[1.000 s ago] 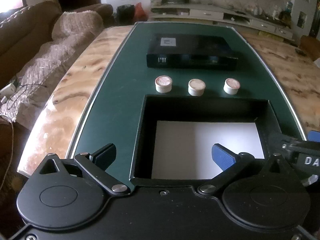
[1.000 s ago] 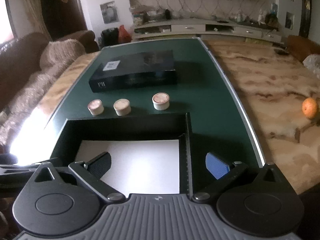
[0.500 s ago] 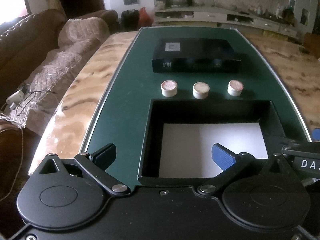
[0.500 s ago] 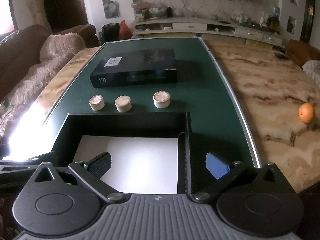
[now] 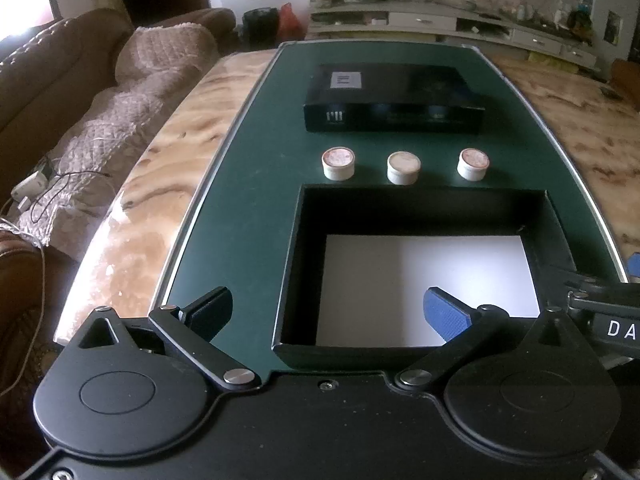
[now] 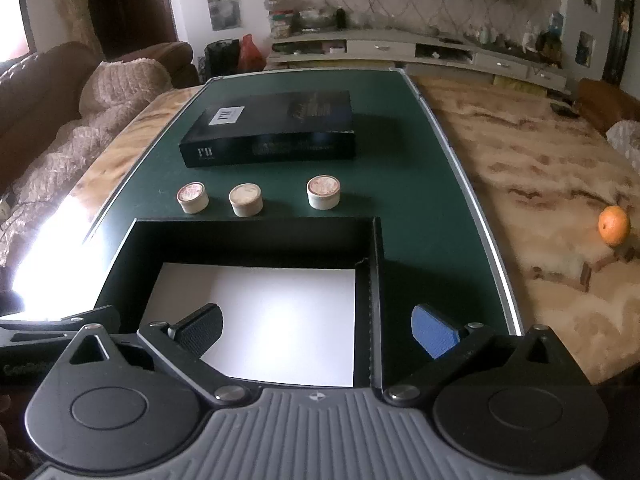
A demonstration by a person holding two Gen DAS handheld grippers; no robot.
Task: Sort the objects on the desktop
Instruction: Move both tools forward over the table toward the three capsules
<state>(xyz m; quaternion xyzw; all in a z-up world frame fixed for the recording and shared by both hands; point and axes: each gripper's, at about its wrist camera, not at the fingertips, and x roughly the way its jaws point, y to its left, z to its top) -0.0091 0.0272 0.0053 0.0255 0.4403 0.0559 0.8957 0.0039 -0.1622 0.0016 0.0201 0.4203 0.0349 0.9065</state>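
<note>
Three small round cream jars stand in a row on the green mat: left, middle, right; the right wrist view shows them too. Behind them lies a black book. In front is an open black box with a white floor, nothing in it. My left gripper is open and empty over the box's near left corner. My right gripper is open and empty, astride the box's right wall.
The green mat lies on a marble table. An orange sits at the table's right. A brown sofa with a blanket stands left of the table. A TV cabinet stands behind.
Both grippers have pulled back and risen a little, so the jars, book and box look farther away. Nothing on the table has moved. Both grippers stay open.
</note>
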